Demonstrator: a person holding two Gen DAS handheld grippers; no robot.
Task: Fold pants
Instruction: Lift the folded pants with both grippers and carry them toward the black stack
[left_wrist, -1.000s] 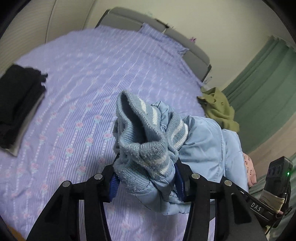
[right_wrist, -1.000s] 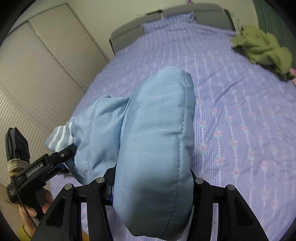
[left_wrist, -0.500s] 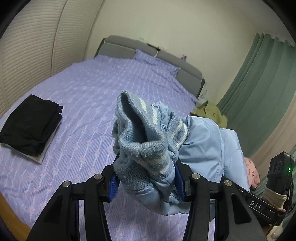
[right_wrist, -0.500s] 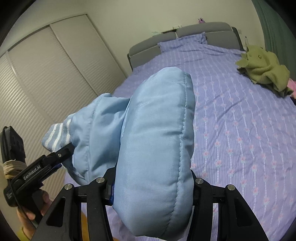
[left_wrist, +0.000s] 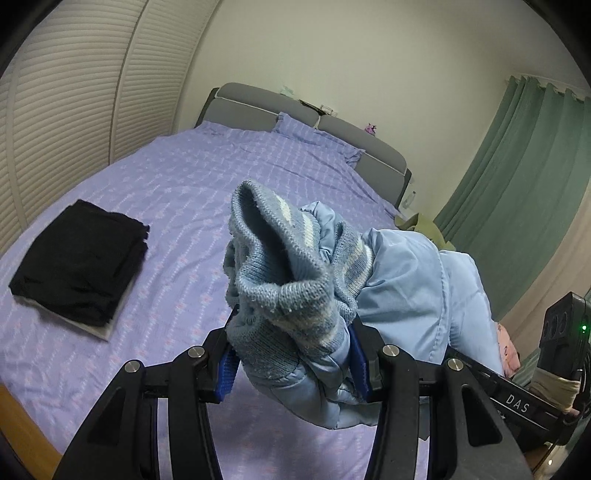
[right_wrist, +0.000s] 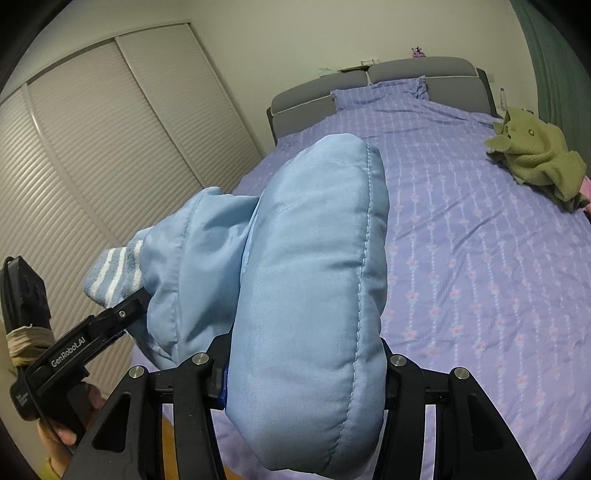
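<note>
Padded light-blue pants (right_wrist: 310, 295): held in the air above the near edge of the bed (right_wrist: 480, 258), bunched; lower part cut off by the frame, overall length hard to judge. They span left to right between both tools. Left gripper (left_wrist: 293, 365): half open, clamped on the striped knit cuff (left_wrist: 280, 280). Right gripper (right_wrist: 304, 373): half open, clamped on a padded fold. Far left: folded black garment (left_wrist: 79, 262). Far right: green garment (right_wrist: 535, 158).

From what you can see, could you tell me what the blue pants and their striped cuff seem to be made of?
Blue pants: padded, smooth synthetic shell, probably nylon or polyester, going by the slight sheen and puffy stitched seams. Striped cuff: ribbed knit, matte and fuzzy, with visible loops.
</note>
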